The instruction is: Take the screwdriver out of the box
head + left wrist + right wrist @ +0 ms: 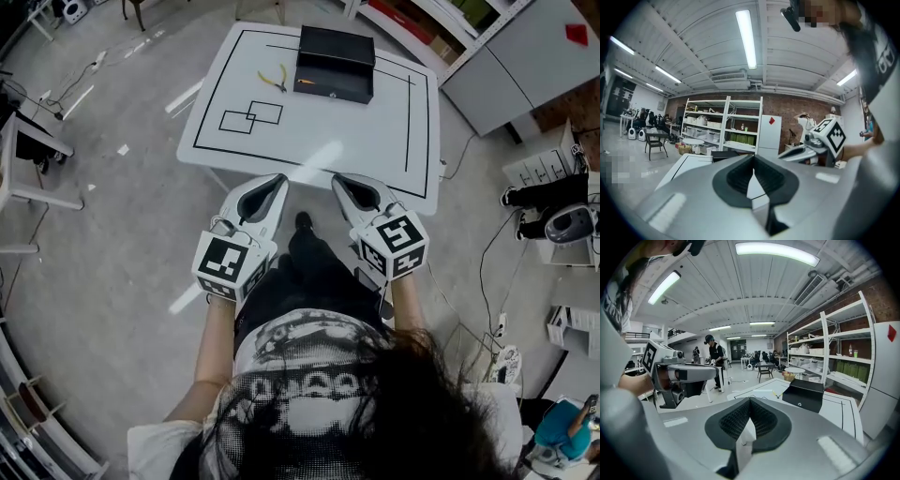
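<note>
Table: white, flat top (pixel 309 141) with rounded corners, smooth, marked with thin black lines: a large border and 2 small overlapping rectangles near its left side.
Box: black and rectangular (pixel 335 61), matt, hard-edged, with a flat lid; it sits at the table's far edge. The right gripper view shows a small round fitting on its front face.
Screwdriver: I can't pick it out for certain. A thin orange streak (pixel 305 82) shows at the left end of the box's front, too small to tell what it is.
Pliers: small, with yellow handles (pixel 273 79), lying flat on the table just left of the box and apart from it.
Left gripper: smooth pale grey shell (pixel 278 180) tapering to a point, held by the table's near edge and aimed at the box. Its jaws are closed, the black ribbed pads meeting at the tip, with nothing between them.
Right gripper: the same grey tapered shell (pixel 339 180), beside the left one and apart from it, well short of the box. Its jaws are closed too, ribbed pads together at the tip, and empty.
Marker cubes: 1 on the back of each gripper, white with black square patterns and crisp edges.
Shelving: white metal racks (pixel 843 348) against a red brick wall, holding bins.
Floor: grey and smooth (pixel 112 234), with cables trailing over it.
</note>
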Demonstrator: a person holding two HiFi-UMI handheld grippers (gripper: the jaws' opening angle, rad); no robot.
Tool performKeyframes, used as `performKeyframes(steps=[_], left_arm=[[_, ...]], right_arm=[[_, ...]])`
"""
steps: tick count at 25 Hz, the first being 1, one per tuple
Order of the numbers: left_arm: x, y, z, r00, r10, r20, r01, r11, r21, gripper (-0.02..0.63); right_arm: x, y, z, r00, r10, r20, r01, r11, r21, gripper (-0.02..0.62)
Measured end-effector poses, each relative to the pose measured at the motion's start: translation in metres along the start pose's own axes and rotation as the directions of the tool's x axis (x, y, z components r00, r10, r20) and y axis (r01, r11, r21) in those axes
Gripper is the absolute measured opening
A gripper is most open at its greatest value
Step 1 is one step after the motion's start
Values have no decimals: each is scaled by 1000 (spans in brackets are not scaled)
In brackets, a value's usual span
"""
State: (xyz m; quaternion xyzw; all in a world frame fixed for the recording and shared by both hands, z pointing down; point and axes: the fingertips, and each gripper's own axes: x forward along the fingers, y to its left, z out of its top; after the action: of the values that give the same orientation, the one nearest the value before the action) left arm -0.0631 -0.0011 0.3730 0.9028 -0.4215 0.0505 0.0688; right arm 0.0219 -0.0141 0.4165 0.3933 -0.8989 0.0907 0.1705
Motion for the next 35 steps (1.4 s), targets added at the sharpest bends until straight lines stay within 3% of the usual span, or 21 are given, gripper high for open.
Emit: performKeyframes(steps=[12,24,29,35], left_arm=[[41,35,2,1000,1,-11,-2,1000,-11,0],[136,92,15,998,29,-47,-29,1000,-2,0],[165,112,18,996,56,-67,-56,998,2,0],[192,124,17,994,72,-88,-72,997,-2,0]], right_arm=[[65,-70,42,1000,3,27,-1,995,-99,-3],[176,-199,45,990,83,-111,-103,976,-191,-2],[226,-230,32,958,194,-213,-242,943,-228,2],[276,-253,1,891,275,-361,-376,892,-250,6]])
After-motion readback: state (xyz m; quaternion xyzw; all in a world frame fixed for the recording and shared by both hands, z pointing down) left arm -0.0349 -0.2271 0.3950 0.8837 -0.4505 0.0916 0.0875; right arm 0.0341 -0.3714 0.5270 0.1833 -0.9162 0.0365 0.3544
